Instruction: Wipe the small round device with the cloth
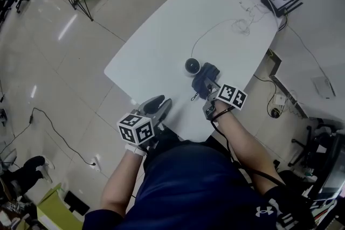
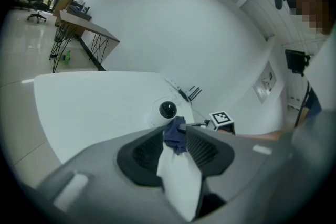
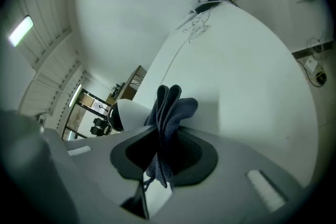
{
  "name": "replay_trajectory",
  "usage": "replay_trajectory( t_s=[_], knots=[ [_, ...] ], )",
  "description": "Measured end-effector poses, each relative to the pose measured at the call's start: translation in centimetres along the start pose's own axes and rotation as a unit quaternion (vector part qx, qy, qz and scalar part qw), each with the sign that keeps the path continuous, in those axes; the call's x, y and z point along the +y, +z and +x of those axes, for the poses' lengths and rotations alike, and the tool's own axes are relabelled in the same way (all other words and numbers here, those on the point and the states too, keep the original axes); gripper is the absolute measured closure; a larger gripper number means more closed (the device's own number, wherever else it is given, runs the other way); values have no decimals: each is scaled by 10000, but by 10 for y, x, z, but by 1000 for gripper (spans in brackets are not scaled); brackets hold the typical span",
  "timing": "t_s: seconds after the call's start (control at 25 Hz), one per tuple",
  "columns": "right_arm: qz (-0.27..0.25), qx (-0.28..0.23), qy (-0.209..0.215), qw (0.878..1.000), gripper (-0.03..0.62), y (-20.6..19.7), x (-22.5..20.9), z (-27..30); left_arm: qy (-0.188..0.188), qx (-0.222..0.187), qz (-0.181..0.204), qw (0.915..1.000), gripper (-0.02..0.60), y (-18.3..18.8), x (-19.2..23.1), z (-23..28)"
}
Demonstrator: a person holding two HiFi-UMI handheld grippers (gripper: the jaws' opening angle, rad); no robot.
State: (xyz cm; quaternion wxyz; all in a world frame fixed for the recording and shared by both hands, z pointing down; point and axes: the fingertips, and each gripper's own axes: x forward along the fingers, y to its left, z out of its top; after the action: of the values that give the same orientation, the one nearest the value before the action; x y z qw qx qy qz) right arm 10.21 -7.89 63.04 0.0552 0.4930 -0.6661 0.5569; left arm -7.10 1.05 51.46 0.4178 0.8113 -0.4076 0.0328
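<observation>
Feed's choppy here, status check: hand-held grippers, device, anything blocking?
Right hand-held gripper shut on cloth. Left hand-held gripper open, empty, by table edge. Small round device just beside cloth, contact unclear. Path clear.

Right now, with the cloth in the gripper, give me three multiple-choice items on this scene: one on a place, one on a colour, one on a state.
1. Where is the small round device?
A. On the floor.
B. On the white table, beside the cloth.
C. In a drawer.

2. What colour is the cloth?
A. Red.
B. Yellow.
C. Dark blue.

3. In what state is the right gripper?
A. Open and empty.
B. Shut on the cloth.
C. Shut on the small round device.

Answers:
1 B: the head view shows it standing on the table next to the cloth.
2 C: both gripper views show dark blue fabric.
3 B: the right gripper view shows the jaws pressed on the folded cloth.
</observation>
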Motion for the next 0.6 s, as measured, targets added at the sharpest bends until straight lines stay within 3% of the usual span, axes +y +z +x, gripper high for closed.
replay_trajectory(
  t_s=[0.2, 0.28, 0.32, 0.4, 0.48, 0.6],
  knots=[
    [-1001, -525, -113, 9935, 517, 36, 30, -42, -140, -41, -63, 9999, 443, 2, 5, 6],
    [-1895, -848, -152, 9781, 518, 56, 57, -56, -195, -72, -87, 9997, 445, 4, 6, 8],
    [-2479, -943, -218, 9639, 518, 62, 71, -58, -218, -83, -97, 9997, 446, 5, 7, 9],
    [-3789, -961, -429, 9194, 517, 64, 95, -52, -252, -90, -111, 9996, 446, 6, 7, 9],
    [-4972, -865, -648, 8609, 517, 55, 114, -43, -270, -86, -128, 9995, 446, 5, 7, 10],
    [-6246, -663, -765, 7744, 519, 25, 143, -39, -231, -79, -163, 9996, 448, 4, 10, 5]
  ],
)
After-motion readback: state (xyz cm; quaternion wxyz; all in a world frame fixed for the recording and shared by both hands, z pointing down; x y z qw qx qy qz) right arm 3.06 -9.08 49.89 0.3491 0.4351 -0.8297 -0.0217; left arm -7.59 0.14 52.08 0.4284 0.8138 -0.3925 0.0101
